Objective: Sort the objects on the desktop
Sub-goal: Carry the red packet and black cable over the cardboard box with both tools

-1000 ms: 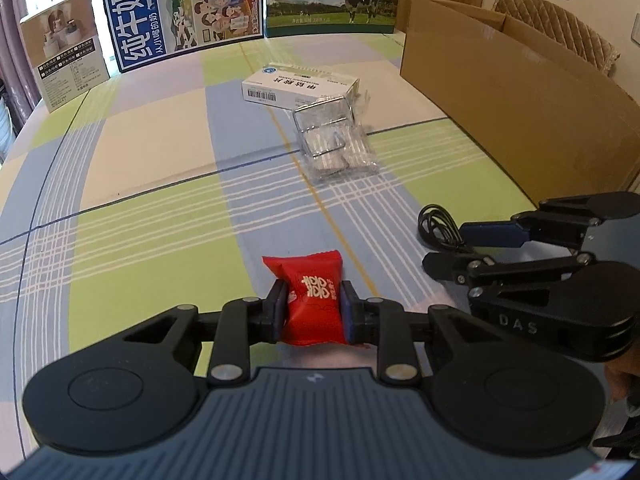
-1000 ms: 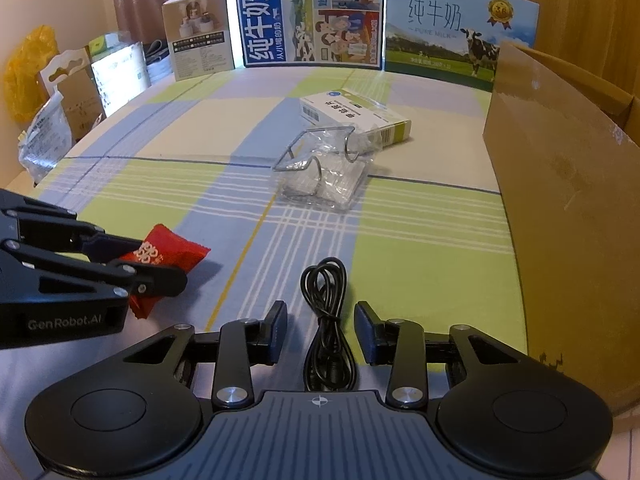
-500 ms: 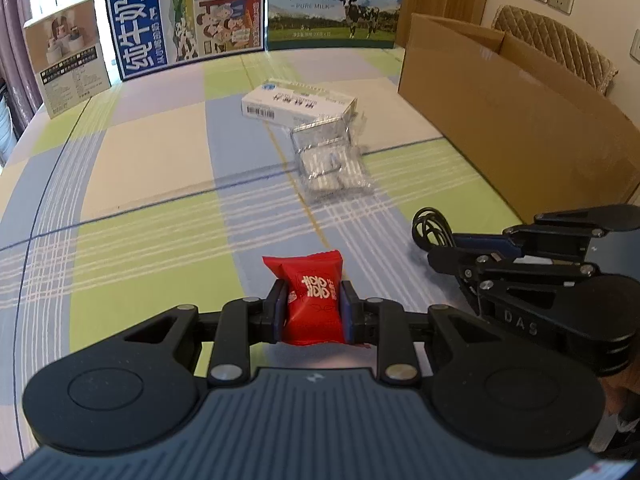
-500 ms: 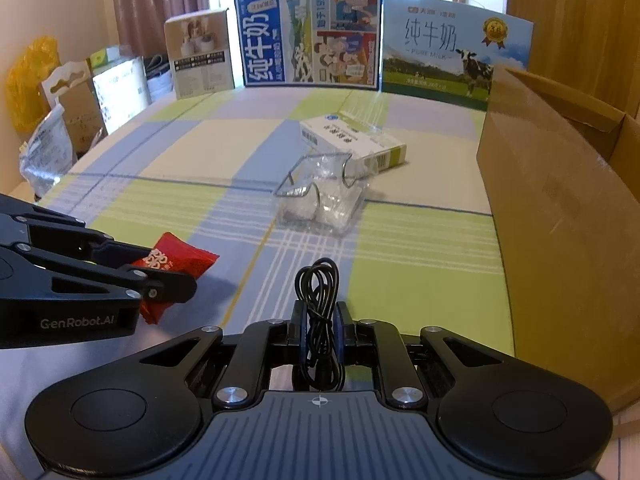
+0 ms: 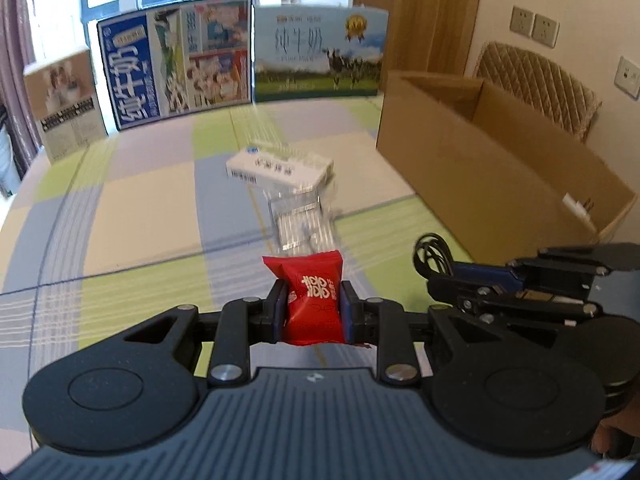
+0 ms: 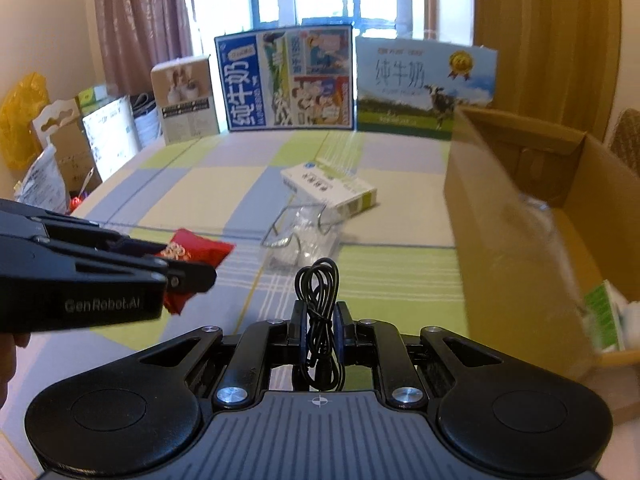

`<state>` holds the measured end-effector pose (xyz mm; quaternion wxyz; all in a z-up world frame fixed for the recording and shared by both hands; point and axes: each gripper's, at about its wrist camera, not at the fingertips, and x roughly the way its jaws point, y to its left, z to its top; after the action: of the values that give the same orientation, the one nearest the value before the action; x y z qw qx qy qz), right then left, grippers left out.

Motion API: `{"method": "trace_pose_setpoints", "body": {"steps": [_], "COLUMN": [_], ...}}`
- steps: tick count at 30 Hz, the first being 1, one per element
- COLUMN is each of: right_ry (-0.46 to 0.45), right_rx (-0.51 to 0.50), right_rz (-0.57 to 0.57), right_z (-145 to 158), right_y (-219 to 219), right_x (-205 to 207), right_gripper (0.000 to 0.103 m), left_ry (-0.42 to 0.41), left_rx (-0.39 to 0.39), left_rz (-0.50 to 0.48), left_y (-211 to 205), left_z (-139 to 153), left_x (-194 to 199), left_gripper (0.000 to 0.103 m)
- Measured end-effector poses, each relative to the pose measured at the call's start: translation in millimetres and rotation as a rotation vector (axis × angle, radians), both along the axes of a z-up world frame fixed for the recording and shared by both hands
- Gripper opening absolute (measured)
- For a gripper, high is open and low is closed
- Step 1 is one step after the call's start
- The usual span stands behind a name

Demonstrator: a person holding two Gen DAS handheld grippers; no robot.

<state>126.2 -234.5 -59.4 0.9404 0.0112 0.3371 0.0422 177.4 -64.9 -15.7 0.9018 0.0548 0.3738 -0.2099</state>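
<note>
1. Red foil: the left gripper (image 5: 313,312) is closed on a red packet (image 5: 314,298), pads pressed to its two side edges. The packet stands up out of the fingers, clear of the table (image 5: 140,208).

2. The right gripper (image 6: 319,326) is closed on a coiled black cable (image 6: 318,292). The coil's long axis runs forward along the fingers and its loop pokes out past the tips.

3. Both loads are in the air, side by side. From the left wrist view the right gripper (image 5: 440,280) sits just to the right and slightly ahead.

4. The relation that matters: the cardboard box (image 6: 520,216) stands to the right of both tools, open at the top, its near wall running away from the cameras. Its rim looks roughly level with the grippers.

5. The right gripper is plainly the nearer one, with the box just beside it. The left gripper has the right one between it and the box.

6. My guess is that the cable goes in first, with a short move right and over the wall. The packet would then follow the same way, or the arms risk crossing.

7. A white carton (image 5: 280,168) and a clear bag (image 5: 304,220) with a wire clip lie ahead on the table, near each other and not yet sorted. Something green and white already lies in the box's near end.
</note>
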Motion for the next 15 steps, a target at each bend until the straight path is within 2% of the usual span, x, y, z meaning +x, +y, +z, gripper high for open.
{"method": "trace_pose_setpoints", "body": {"steps": [15], "right_ry": [-0.095], "right_rx": [0.046], "right_rz": [-0.039], "right_z": [68], "right_y": [-16], "right_x": [-43], "right_gripper": [0.010], "left_ry": [-0.029], "left_rx": [-0.031], "left_rz": [0.054], "left_y": [-13], "left_z": [46], "left_x": [-52], "left_gripper": [0.022]}}
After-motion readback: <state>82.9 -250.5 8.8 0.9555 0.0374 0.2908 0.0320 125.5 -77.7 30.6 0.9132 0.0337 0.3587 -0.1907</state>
